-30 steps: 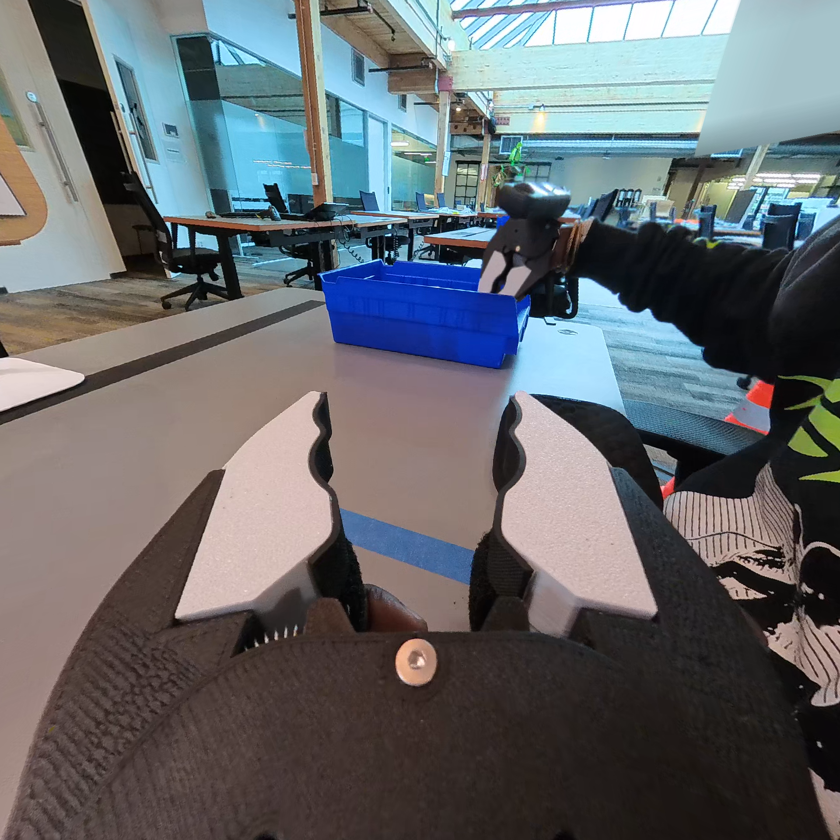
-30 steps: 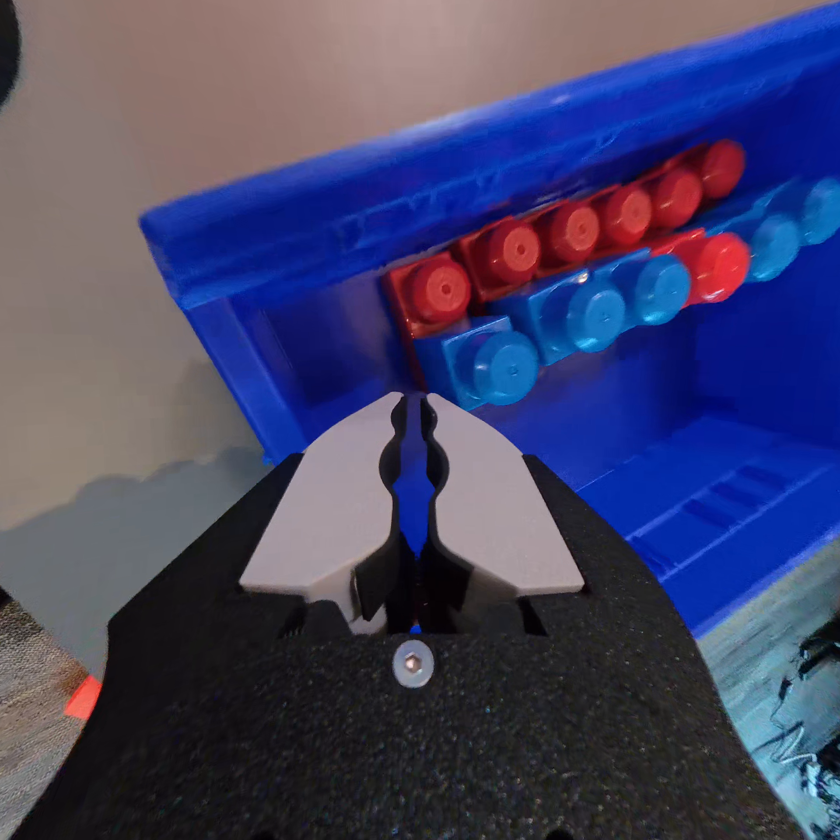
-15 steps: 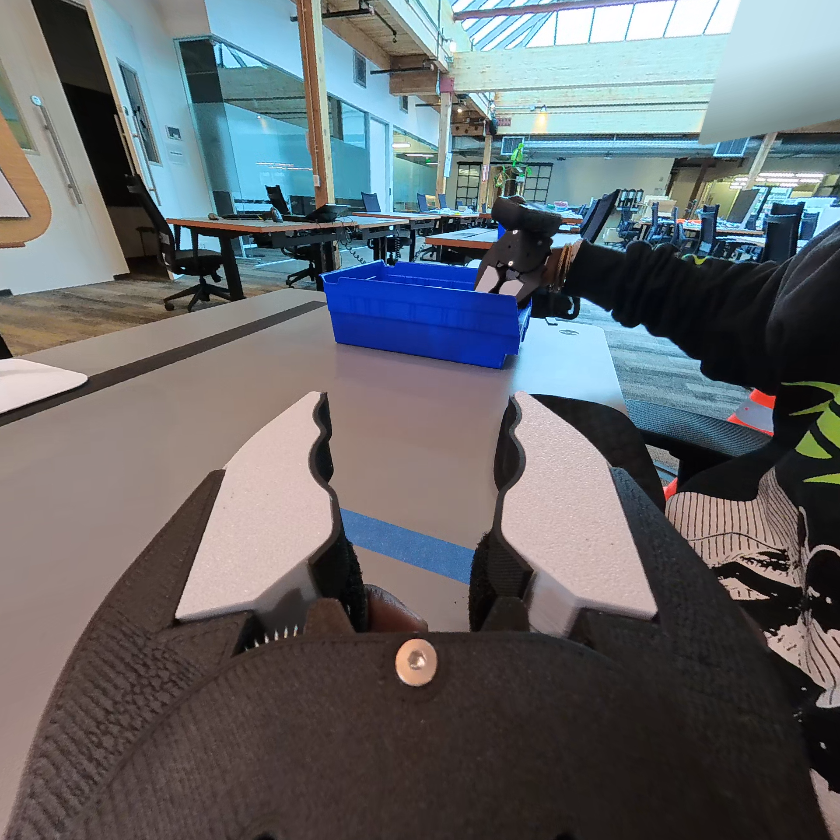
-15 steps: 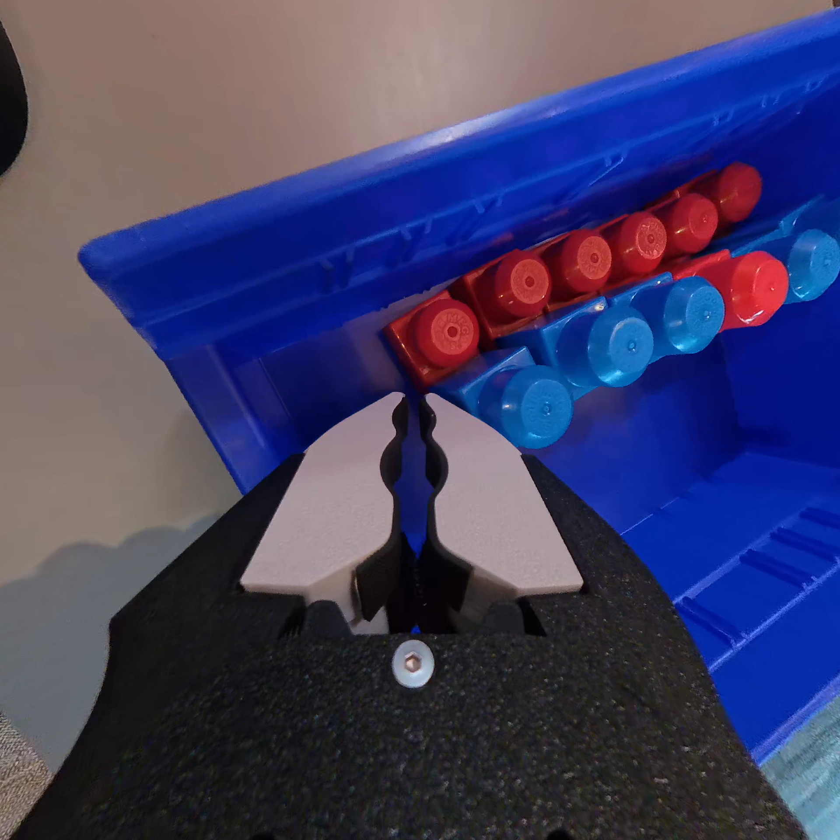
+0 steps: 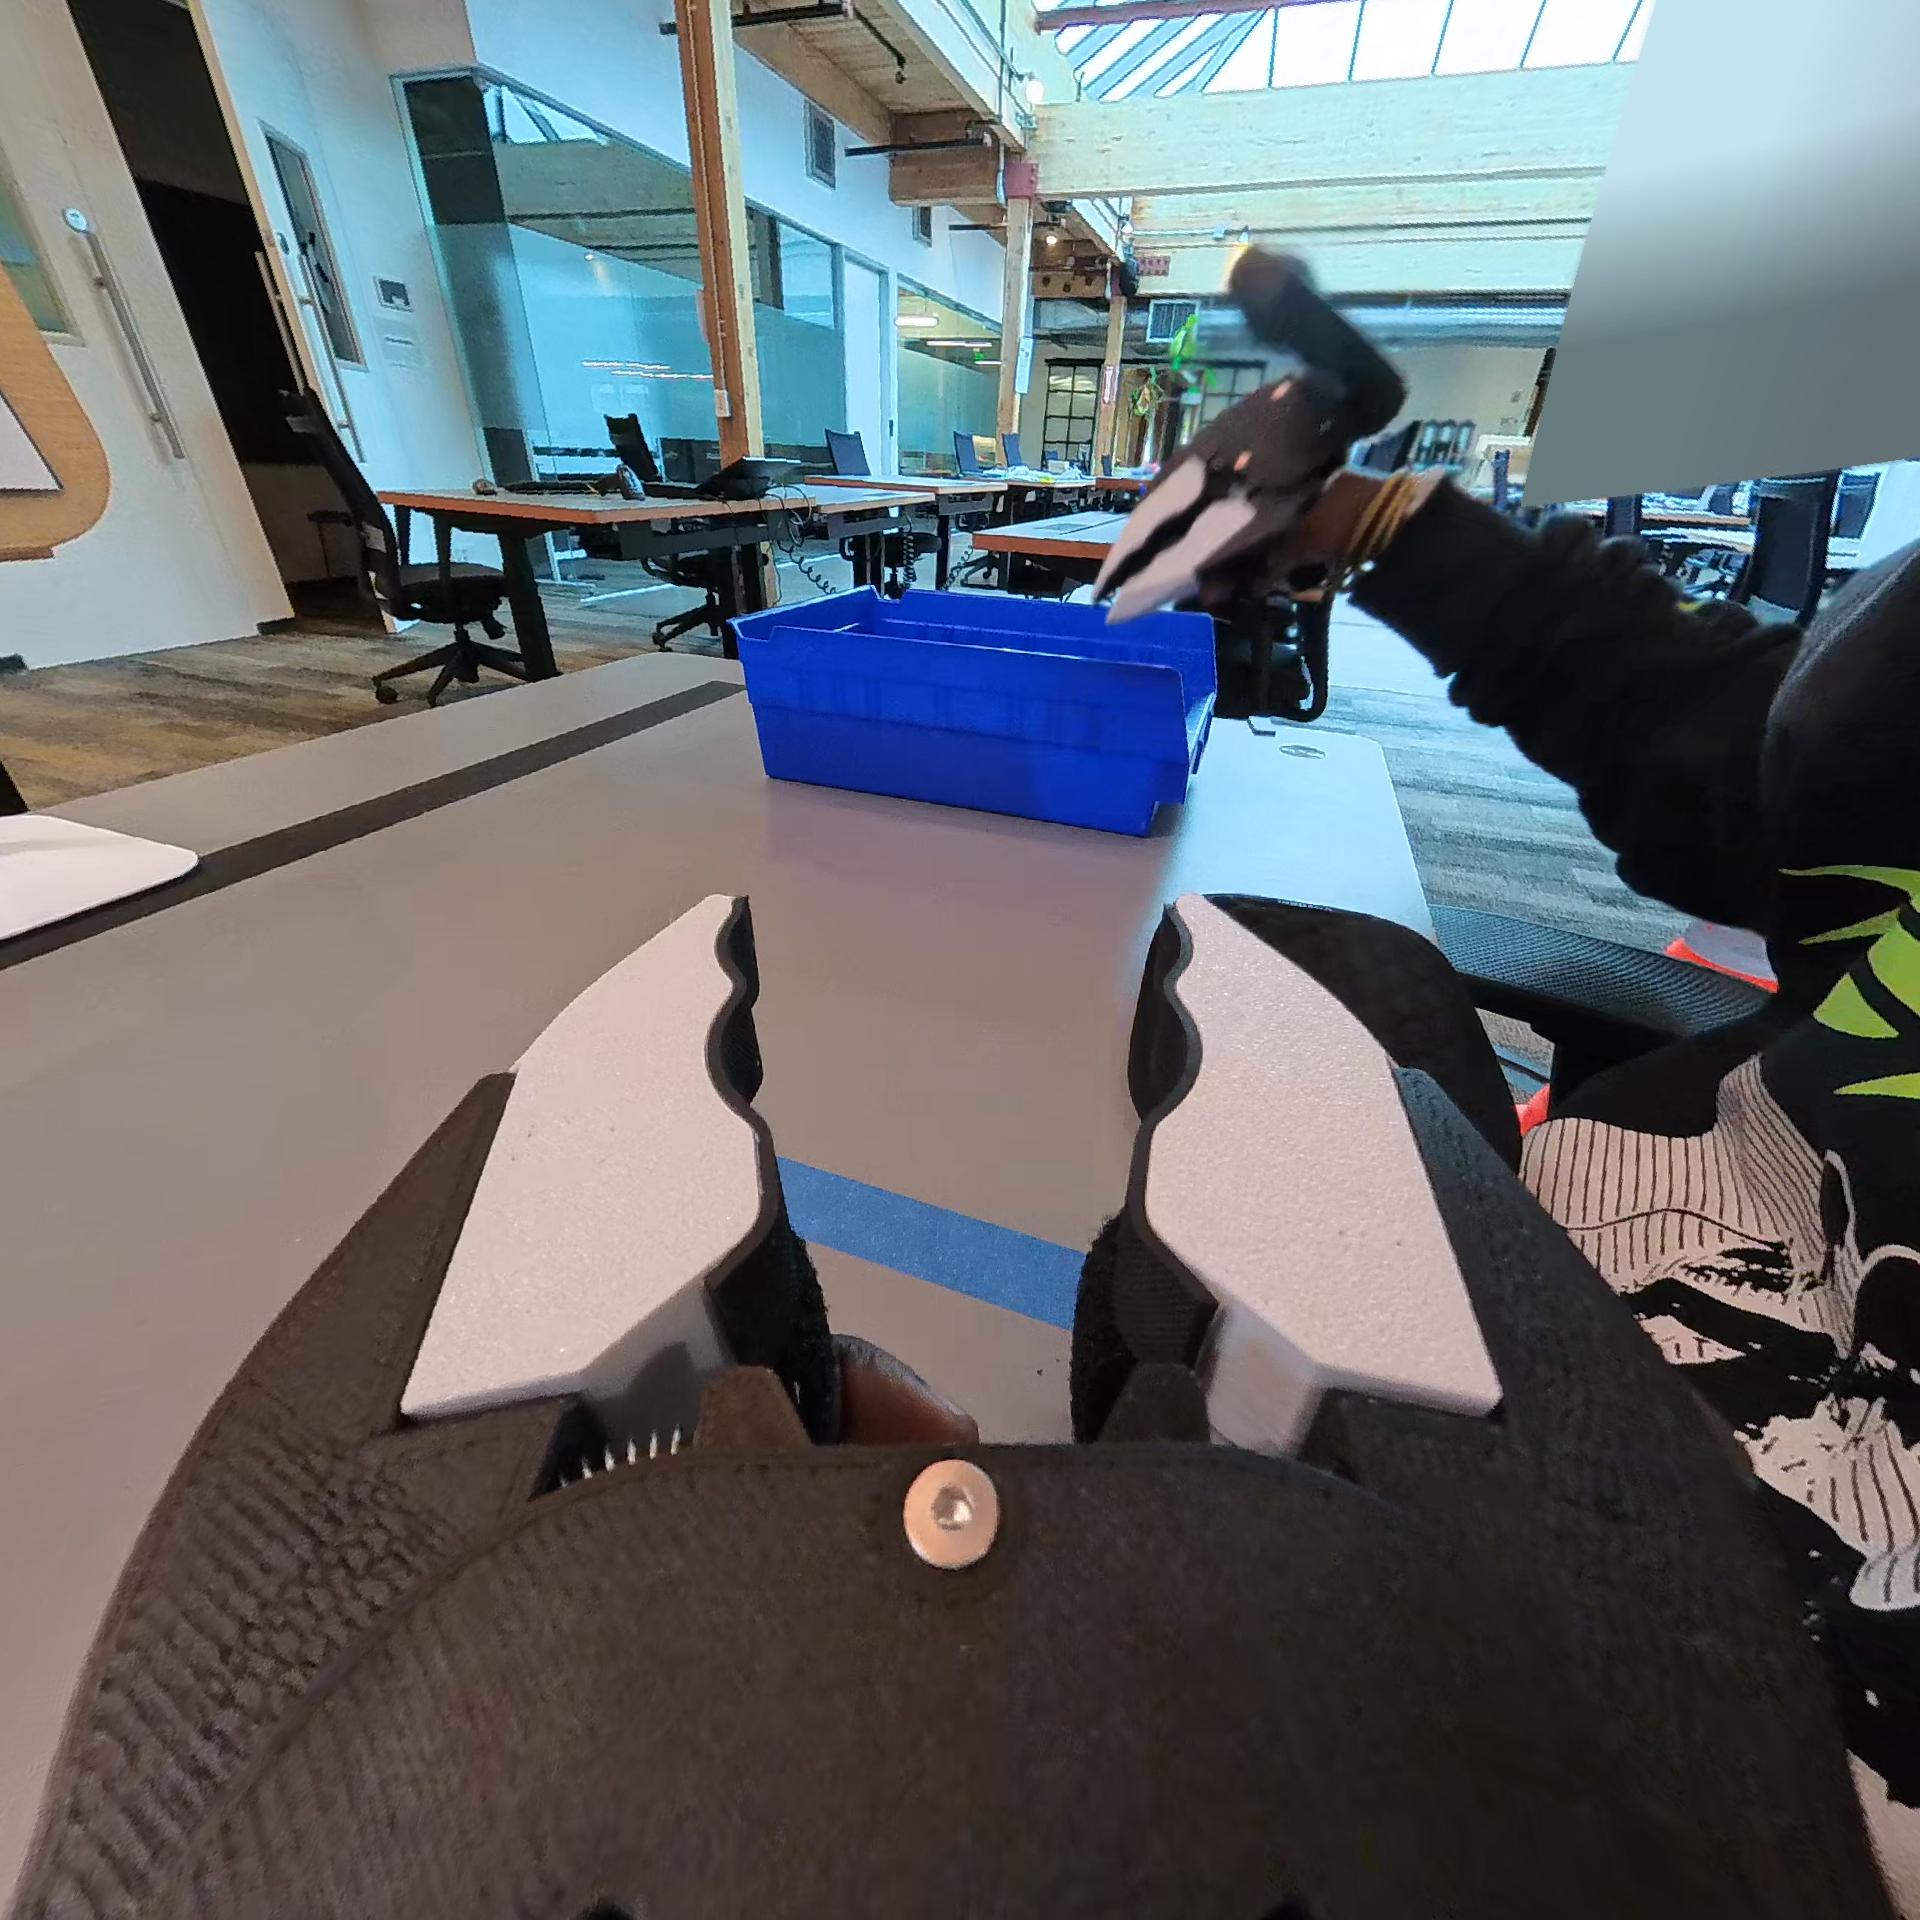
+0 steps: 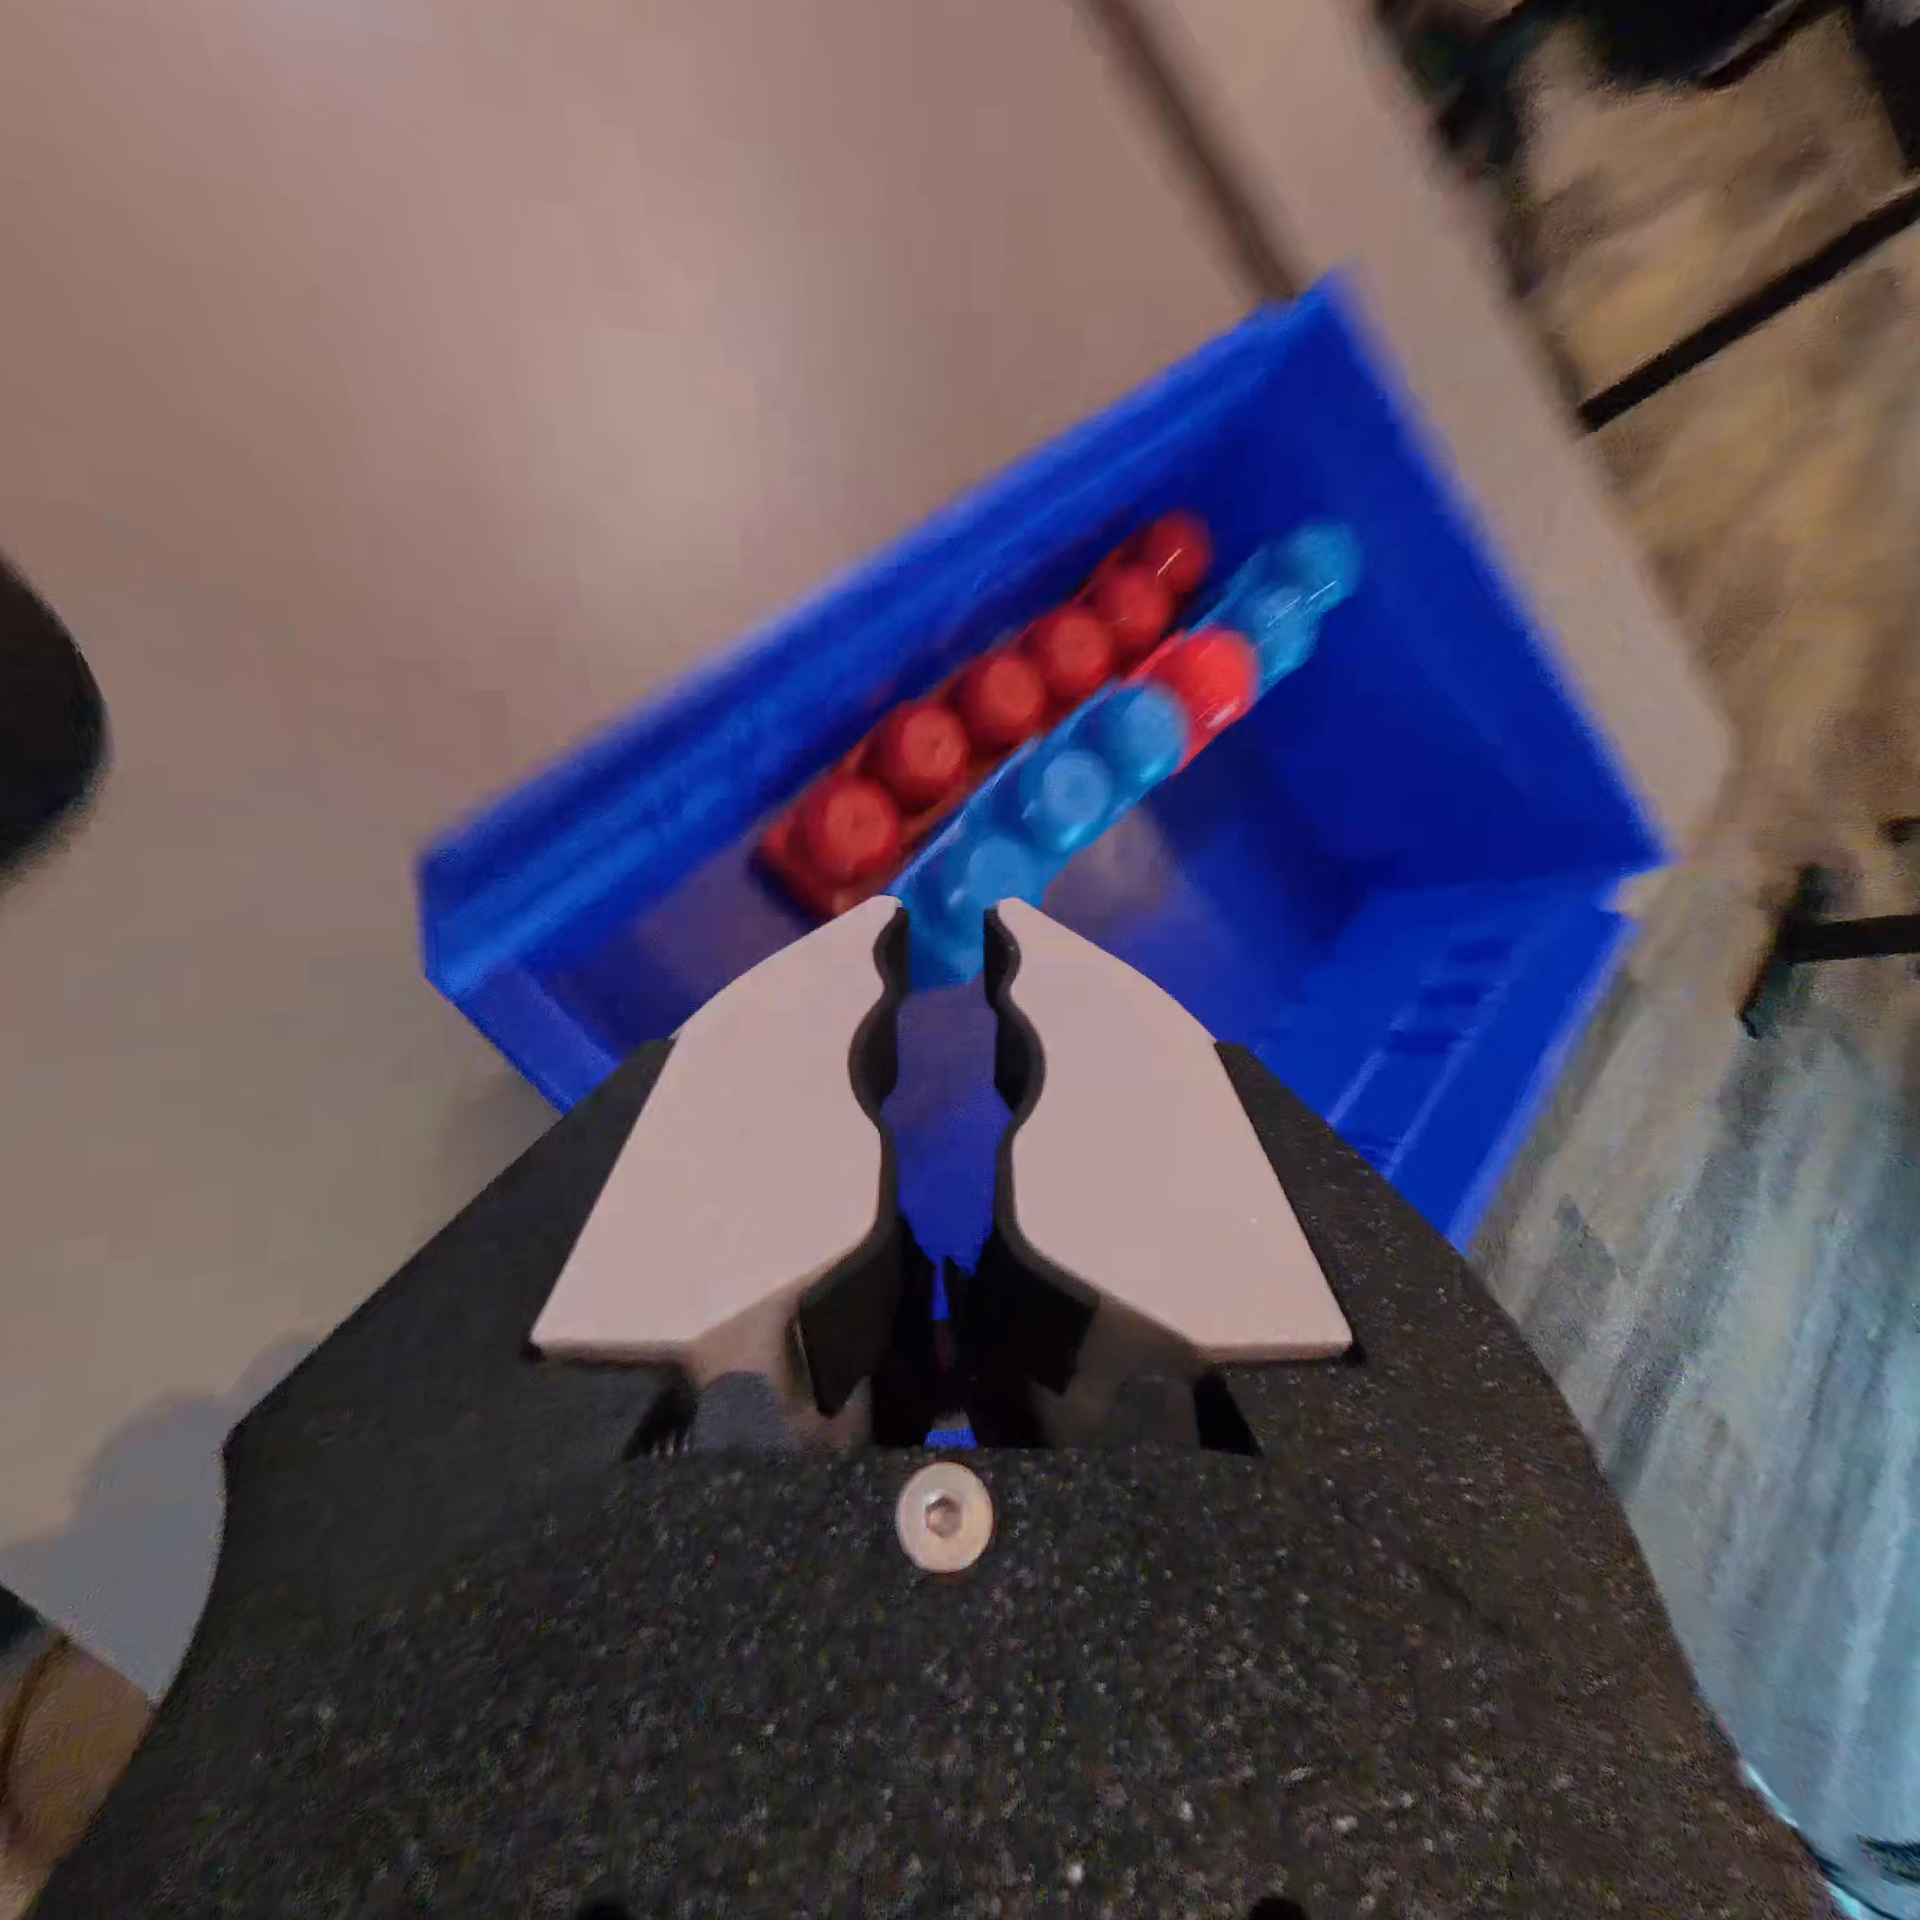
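My right claw (image 6: 943,914), nearly shut a moment ago, now stands narrowly parted and has drawn back above the blue bin (image 6: 623,831) (view blurred). Blue blocks (image 6: 1070,790) show through its gap, inside the bin beside red blocks (image 6: 925,748). My left claw (image 5: 951,935) stays wide and bare, well short of the bin.

Blue bin, red and blue caps, grey table

The bin (image 6: 1455,644) was deep blue; inside it sat a row of red caps (image 6: 997,696) beside a row of light blue caps (image 6: 1070,790) with one brighter red among them. The table (image 5: 312,1018) was grey with a dark stripe (image 5: 395,810) and a blue tape strip (image 5: 935,1236). Both grippers were black with pale grey fingers (image 5: 623,1143).
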`<state>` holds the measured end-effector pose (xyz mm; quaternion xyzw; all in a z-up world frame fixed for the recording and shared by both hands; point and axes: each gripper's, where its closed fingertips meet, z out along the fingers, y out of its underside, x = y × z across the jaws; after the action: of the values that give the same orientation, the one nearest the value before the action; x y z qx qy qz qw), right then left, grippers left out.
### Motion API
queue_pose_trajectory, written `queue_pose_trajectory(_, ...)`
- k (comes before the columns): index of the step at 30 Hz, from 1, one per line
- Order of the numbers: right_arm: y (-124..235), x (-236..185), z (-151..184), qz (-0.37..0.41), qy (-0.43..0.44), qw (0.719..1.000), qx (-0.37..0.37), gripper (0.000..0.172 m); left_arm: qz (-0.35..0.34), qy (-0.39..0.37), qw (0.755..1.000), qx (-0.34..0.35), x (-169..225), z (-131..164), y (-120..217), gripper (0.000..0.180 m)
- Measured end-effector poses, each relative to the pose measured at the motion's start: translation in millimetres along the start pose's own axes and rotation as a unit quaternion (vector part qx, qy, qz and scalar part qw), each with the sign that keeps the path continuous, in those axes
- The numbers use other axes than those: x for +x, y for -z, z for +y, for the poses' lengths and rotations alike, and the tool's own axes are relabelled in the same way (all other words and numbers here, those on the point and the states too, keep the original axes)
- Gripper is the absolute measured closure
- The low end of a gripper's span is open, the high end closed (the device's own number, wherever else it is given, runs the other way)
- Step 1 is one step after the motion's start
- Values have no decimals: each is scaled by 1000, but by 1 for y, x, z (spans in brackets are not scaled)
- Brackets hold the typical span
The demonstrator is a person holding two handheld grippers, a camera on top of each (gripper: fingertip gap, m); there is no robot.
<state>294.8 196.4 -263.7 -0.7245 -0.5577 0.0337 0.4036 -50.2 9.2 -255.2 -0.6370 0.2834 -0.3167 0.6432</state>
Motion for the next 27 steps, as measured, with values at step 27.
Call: queue_pose_trajectory(27,-42,-214,-196,-216,-218,854,420,113,-164,2,981,-105,-69,-75,93,110)
